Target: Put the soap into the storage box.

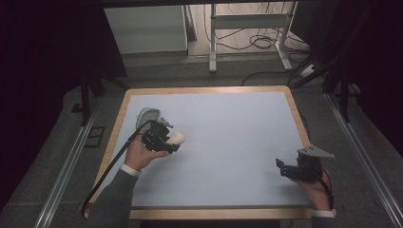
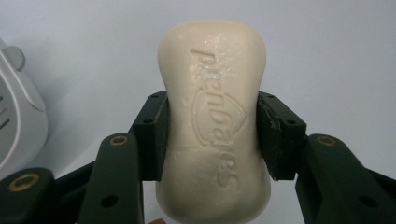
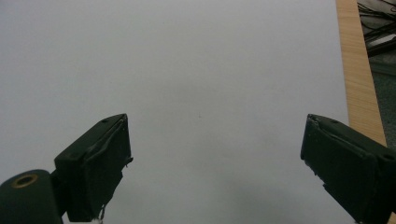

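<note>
Nearest to the person, at the front right of the table, the right gripper rests low over the pale blue surface; its jaws stand wide apart with nothing between them, so it is released and idle, well apart from the work.

A little farther, at the left side, the left gripper is clenched on a bar of soap; the two black pads press on its narrow waist from both sides, and the embossed face of the bar looks toward the camera. In the high view the soap sticks out of the left gripper toward the middle of the table, and I cannot tell if it is lifted or touches the surface.

Just behind the left hand, near the far left edge, lies a soap dish, whitish and rounded; it appears also in the left gripper view, beside the bar.

I judge that the carrying step is in hand: the soap is grasped and not yet placed. The next move probably calls for bringing the bar over the dish, lowering it level into the hollow, and only then loosening the jaws; the soap may be slippery, so the grip must stay firm until it rests.
</note>
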### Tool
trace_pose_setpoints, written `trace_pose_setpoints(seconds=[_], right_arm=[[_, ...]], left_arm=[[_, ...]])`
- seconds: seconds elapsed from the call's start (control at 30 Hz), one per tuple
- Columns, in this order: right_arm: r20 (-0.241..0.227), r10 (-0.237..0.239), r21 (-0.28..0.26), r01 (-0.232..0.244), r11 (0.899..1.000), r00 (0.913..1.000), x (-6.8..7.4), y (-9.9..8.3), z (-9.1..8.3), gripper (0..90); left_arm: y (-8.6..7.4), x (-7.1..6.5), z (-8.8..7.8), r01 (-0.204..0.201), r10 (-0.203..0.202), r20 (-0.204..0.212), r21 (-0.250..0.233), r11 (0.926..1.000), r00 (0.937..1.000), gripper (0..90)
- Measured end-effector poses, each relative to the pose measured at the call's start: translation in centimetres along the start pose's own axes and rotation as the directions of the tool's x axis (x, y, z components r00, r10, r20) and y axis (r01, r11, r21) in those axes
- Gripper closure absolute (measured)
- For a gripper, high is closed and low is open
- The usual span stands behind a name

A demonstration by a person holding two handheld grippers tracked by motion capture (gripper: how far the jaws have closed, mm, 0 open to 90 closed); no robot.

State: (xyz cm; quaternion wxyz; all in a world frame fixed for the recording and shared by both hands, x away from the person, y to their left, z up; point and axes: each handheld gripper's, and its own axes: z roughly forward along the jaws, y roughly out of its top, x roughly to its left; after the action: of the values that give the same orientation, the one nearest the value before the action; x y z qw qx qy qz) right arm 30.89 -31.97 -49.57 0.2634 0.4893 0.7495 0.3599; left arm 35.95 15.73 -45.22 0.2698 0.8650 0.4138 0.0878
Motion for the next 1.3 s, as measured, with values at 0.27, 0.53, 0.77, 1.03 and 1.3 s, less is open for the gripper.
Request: trace_pose_setpoints(seconds=[0.27, 0.53, 0.77, 1.03, 1.3], right_arm=[[0.001, -0.004, 0.004, 0.004, 1.0, 1.0, 0.1, -0.1, 0.1, 8.2], [0.0, -0.008, 0.008, 0.008, 1.0, 1.0, 0.1, 0.0, 0.1, 8.2], [-0.001, -0.009, 0.011, 0.009, 1.0, 1.0, 0.2, 0.0, 0.2, 8.2], [0.004, -0.008, 0.018, 0.008, 1.0, 1.0, 0.2, -0.1, 0.3, 8.2], [0.007, -0.003, 0.019, 0.003, 1.0, 1.0, 0.1, -0.1, 0.3, 8.2]], left_arm=[[0.3, 0.5, -0.4, 0.004, -0.004, -0.001, -0.004, 1.0, 1.0, 49.5], [0.3, 0.9, -0.5, 0.01, -0.01, -0.011, 0.0, 1.0, 0.9999, 49.5], [0.4, 2.0, -1.0, 0.026, -0.026, -0.028, 0.002, 0.9997, 0.9993, 49.5], [0.5, 3.2, -1.2, 0.051, -0.051, -0.043, -0.002, 0.9987, 0.9978, 49.5], [0.7, 4.1, -1.3, 0.07, -0.069, -0.055, 0.002, 0.9976, 0.9961, 49.5]])
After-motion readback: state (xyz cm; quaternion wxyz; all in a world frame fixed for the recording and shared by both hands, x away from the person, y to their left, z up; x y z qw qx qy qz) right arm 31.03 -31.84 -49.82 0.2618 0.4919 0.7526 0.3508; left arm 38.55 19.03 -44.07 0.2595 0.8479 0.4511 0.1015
